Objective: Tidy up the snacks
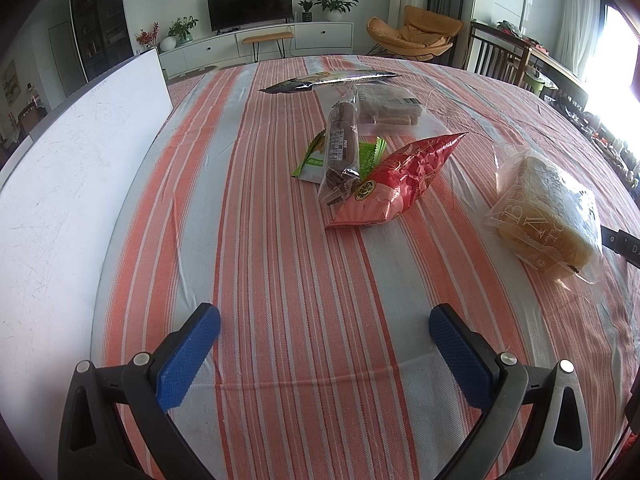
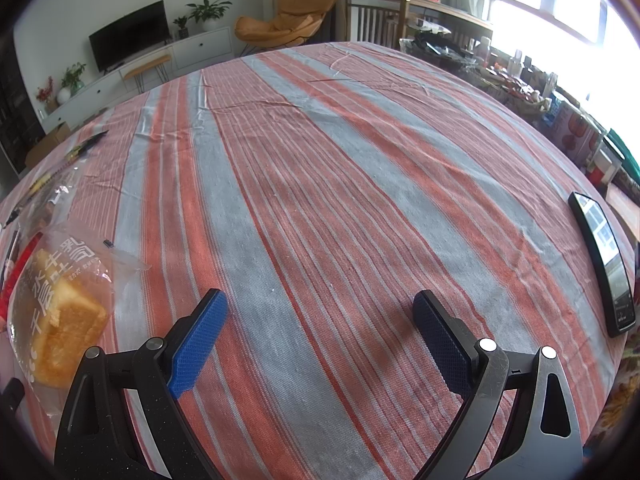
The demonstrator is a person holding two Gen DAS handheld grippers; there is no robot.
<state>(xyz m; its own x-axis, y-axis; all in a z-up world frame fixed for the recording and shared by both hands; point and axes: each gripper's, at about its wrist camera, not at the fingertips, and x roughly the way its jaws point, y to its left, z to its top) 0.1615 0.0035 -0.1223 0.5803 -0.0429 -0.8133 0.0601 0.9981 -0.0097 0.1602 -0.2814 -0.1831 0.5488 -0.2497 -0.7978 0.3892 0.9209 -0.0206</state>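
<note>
Looks like the sorting hasn't really started: both the left hand-held gripper [image 1: 324, 324] and the right hand-held gripper [image 2: 320, 312] hover over the striped surface [image 2: 320, 160] with jaws spread wide and nothing in them. The snacks sit in a loose heap well ahead of the left one, the red bag [image 1: 396, 180] leaning on the brown cookie sleeve [image 1: 340, 144] with a green packet [image 1: 316, 162] under them, while the bagged toast loaf [image 2: 60, 320] lies just left of the right one. I'd guess the next move is reaching for one pack, probably the loaf since it's nearest, and pinching the crinkly wrapper without squashing the bread.
</note>
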